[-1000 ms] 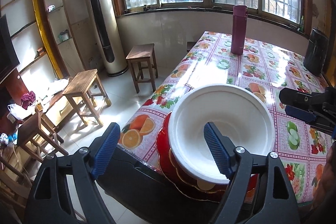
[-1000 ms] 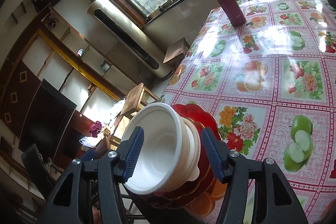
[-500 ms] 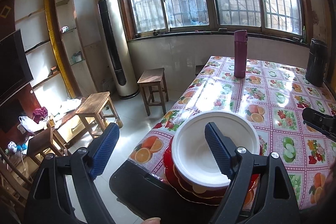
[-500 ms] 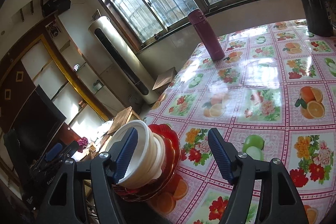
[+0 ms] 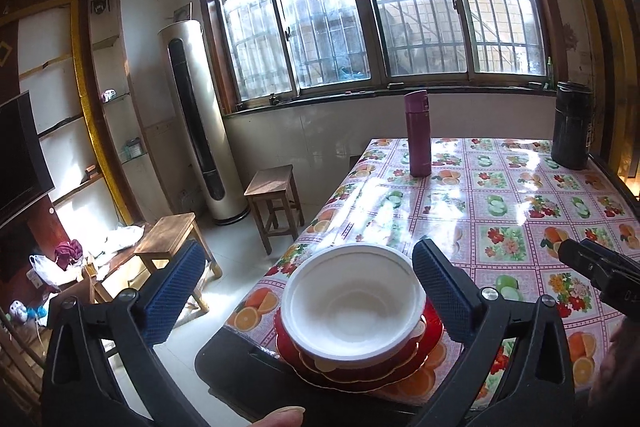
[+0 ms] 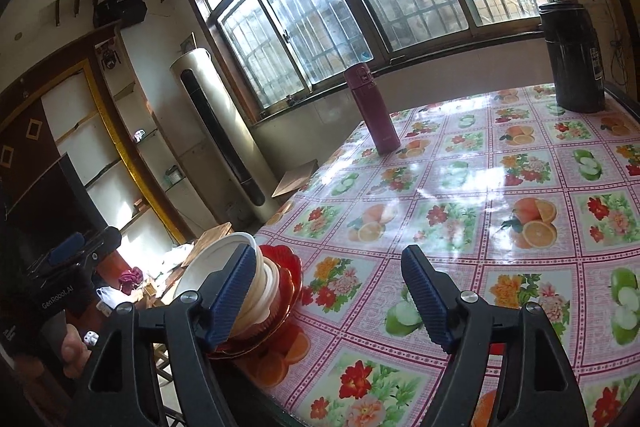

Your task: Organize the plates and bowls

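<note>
A stack of white bowls [image 5: 354, 301] sits on red scalloped plates [image 5: 360, 371] at the near left corner of the table. The stack also shows in the right wrist view [image 6: 216, 267], with the red plates [image 6: 286, 279] under it. My left gripper [image 5: 308, 297] is open and empty, drawn back above the stack, touching nothing. My right gripper [image 6: 332, 301] is open and empty, to the right of the stack; its left finger overlaps the bowls in view. The right gripper's tip shows in the left wrist view [image 5: 600, 267].
The table has a fruit-print cloth [image 5: 500, 211]. A magenta flask [image 5: 418, 135] and a black flask [image 5: 572, 127] stand at the far end. Wooden stools [image 5: 276, 203] and a tall white air conditioner [image 5: 200, 123] stand on the floor to the left.
Both grippers have pulled back and up from the bowl stack. The right gripper has shifted right, so the bowls no longer sit between its fingers. The stack has not moved.
</note>
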The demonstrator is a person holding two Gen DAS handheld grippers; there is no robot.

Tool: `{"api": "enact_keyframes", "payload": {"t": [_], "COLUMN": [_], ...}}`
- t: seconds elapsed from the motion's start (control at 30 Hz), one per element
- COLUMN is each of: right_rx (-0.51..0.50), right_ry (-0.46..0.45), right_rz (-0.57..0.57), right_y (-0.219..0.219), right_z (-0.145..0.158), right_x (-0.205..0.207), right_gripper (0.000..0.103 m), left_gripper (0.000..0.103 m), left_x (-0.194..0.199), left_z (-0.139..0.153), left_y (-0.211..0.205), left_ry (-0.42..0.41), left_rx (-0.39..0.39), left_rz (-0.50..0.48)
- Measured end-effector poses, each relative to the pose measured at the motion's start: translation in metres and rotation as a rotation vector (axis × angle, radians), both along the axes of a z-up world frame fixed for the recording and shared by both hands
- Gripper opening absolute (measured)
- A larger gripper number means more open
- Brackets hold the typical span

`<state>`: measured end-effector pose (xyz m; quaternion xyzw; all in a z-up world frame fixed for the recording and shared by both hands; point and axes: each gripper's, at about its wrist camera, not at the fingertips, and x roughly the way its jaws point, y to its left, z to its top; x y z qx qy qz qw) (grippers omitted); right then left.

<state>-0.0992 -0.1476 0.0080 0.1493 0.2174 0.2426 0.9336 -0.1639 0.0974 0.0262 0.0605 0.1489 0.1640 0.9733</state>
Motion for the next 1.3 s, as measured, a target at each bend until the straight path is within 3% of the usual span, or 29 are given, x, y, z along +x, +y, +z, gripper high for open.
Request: {"api": "enact_keyframes", "payload": {"t": [0.2,0.53,0.9,1.13,1.3], "right_rx": [0.005,0.005,0.012,0.012,0.019], "right_ry": [0.009,0.005,0.026,0.028,0.037], "right_rz": [-0.018,-0.093,-0.184,-0.217,-0.226], "right_y": [-0.013,-0.042,-0.079,-0.096,-0.099], "right_z": [-0.006,-0.011,-0.018,-0.02,-0.022], "right_x": [-0.005,-0.009,-0.012,-0.015,-0.016], "right_gripper": [0.078,0.078,0.078,0.078,0.078], "left_gripper": [0.103,0.103,0.103,0.103,0.103], "left_x": [-0.002,0.011,0.012,0.013,0.019], "left_z": [0.005,0.008,0.021,0.022,0.02], "left_y": [-0.019,-0.063,-0.098,-0.101,-0.107], "left_ry": [0.003,0.059,-0.038,-0.102,-0.078], "left_rx": [0.025,-0.038,-0.095,-0.211,-0.163], "left_rz": [-0.061,-0.255,-0.41,-0.409,-0.376]}}
